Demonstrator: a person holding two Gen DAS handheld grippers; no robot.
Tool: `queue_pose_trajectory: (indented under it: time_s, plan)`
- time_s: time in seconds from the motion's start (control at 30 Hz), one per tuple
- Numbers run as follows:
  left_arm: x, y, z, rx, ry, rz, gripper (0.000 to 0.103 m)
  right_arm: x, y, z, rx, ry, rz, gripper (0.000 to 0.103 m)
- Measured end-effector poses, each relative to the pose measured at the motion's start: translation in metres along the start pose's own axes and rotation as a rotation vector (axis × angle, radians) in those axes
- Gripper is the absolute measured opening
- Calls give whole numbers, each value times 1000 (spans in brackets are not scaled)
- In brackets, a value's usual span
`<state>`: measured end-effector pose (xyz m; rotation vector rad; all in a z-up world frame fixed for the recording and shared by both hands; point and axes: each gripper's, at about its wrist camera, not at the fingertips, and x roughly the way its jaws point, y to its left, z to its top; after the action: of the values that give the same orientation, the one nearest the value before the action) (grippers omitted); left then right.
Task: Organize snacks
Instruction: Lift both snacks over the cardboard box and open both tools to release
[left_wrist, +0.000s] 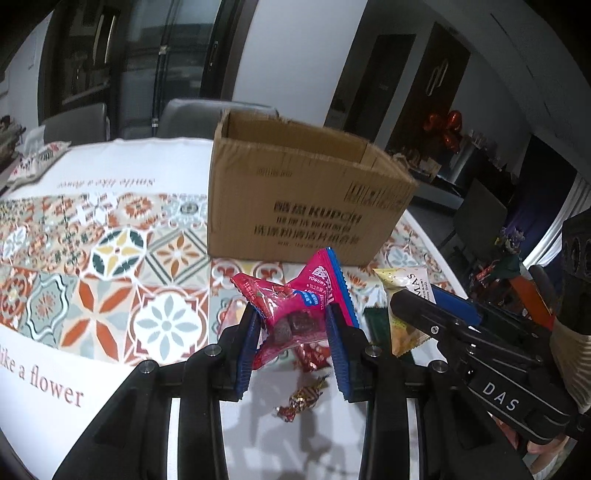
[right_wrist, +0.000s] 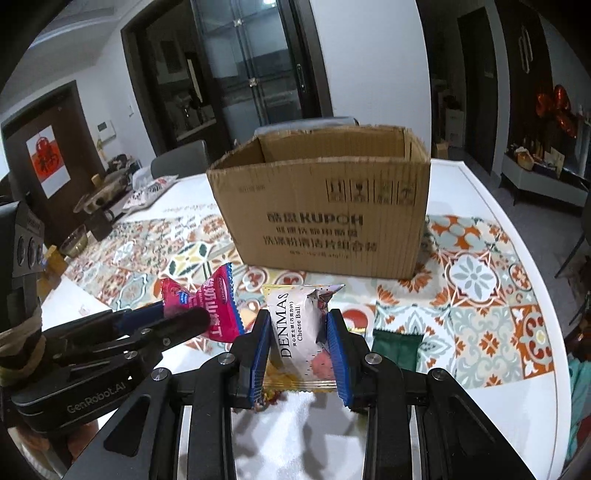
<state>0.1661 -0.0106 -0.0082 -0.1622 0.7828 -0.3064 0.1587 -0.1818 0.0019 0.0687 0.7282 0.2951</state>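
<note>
L hand-held gripper (left_wrist: 291, 328) is clamping a pink yogurt snack packet (left_wrist: 295, 306) btwn its blue pads, pads pressing into both sides & the wrapper puckering; packet is hanging clear of the surface (left_wrist: 110, 166). R hand-held gripper (right_wrist: 297, 347) is clamping a white Denmas cheese ball packet (right_wrist: 299, 328), standing roughly upright btwn the pads, its bottom edge off the surface.

Both hand-held grippers are sitting side by side, each showing in the other's view, w/ the open cardboard box (right_wrist: 325, 214) just beyond them on the patterned tablecloth (left_wrist: 122, 251). Box is standing upright, top open; inside can't be seen from here.

Still lying on the surface: a dark green packet (right_wrist: 397, 350) just R of the R hand-held gripper, a small twisted candy (left_wrist: 301, 400) under the L one, & a red wrapper (left_wrist: 312, 356) partly hidden behind the pink packet. Grey chairs (left_wrist: 207, 118) are sitting at the far side of the surface.
</note>
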Motion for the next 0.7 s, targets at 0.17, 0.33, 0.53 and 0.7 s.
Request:
queue_pose_trajectory:
  time_s: [0.17, 0.33, 0.53, 0.7]
  plan:
    - [-9, -5, 14, 21, -45, 7, 35, -8, 0, 12, -1, -37, 1, 32]
    - [-18, -10, 31, 39, -89, 13, 35, -17, -2, 30, -12, -85, -9, 32]
    - [-29, -15, 57, 53, -151, 18, 35, -25, -2, 54, -22, -138, -20, 32]
    - [-31, -18, 79, 74, -177, 30, 35, -29, -3, 74, -42, -159, -32, 32]
